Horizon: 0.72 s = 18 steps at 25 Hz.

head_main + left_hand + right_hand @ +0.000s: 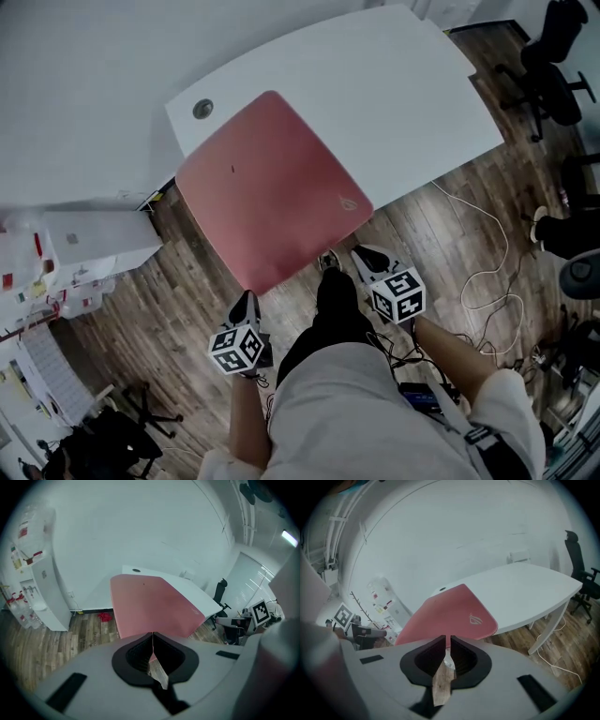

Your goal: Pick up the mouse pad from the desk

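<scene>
A large pink-red mouse pad (pixel 272 187) lies on the white desk (pixel 412 84), and its near corner hangs out past the desk's front edge. My left gripper (pixel 247 298) is shut and empty, low in front of the pad's overhanging corner and apart from it. The right gripper (pixel 362 253) is also shut with nothing held, just short of the pad's near right edge. In the left gripper view the pad (pixel 150 606) lies ahead of the shut left gripper (pixel 152 637). The right gripper view shows the pad (pixel 450 613) with its logo beyond the shut right gripper (pixel 448 639).
A round cable hole (pixel 202 109) sits in the desk's far left corner. A white cabinet (pixel 89 239) stands left of the desk. Black office chairs (pixel 553 56) are at the right, and a white cable (pixel 487 272) trails over the wooden floor.
</scene>
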Tool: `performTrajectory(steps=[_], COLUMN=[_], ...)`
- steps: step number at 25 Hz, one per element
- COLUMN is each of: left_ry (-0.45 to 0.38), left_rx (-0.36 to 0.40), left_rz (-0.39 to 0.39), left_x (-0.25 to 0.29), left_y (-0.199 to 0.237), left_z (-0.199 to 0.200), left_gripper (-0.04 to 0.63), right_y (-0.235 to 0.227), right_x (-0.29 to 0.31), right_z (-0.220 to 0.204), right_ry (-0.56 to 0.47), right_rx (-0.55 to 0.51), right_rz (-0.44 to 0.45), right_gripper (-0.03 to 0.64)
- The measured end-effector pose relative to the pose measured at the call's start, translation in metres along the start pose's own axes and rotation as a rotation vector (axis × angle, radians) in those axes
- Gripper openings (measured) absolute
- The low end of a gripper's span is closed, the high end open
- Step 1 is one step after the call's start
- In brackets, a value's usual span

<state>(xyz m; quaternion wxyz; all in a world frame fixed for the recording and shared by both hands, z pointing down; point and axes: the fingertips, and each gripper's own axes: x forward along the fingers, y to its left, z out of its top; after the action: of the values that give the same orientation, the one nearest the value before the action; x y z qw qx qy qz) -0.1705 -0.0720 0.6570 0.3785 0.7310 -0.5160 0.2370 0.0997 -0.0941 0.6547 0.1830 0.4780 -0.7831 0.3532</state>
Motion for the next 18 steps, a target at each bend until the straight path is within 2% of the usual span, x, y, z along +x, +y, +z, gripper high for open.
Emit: performTrajectory(steps=[3,6,9,14,18], left_ry=[0.031,0.057,0.072,0.069,0.074], left_rx=[-0.010,-0.022,-0.047,-0.118,-0.183], left_rz=[0.002,0.016,0.029,0.092,0.096], left_x=[0.009,0.022,0.031,0.026,0.029], left_y=[0.001,0.003,0.008,0.032,0.048], left_z=[-0.002,-0.004,-0.005,-0.009,-0.013], left_gripper=[0.014,0.049,0.137,0.185,0.224], right_y=[-0.014,-0.026,-0.033,-0.044,-0.049], right_x=[0.004,0.011,0.017,0.020,0.028], right_z=[0.003,0.003,-0.002,-0.013,-0.016], right_ry=[-0.015,-0.010,0.021,0.041,0.052], right_rx=[0.083,0.101,0.105,0.222,0.254], right_rz=[0.010,0.019,0.009,-0.010,-0.023], right_gripper=[0.049,0.151,0.159,0.180,0.196])
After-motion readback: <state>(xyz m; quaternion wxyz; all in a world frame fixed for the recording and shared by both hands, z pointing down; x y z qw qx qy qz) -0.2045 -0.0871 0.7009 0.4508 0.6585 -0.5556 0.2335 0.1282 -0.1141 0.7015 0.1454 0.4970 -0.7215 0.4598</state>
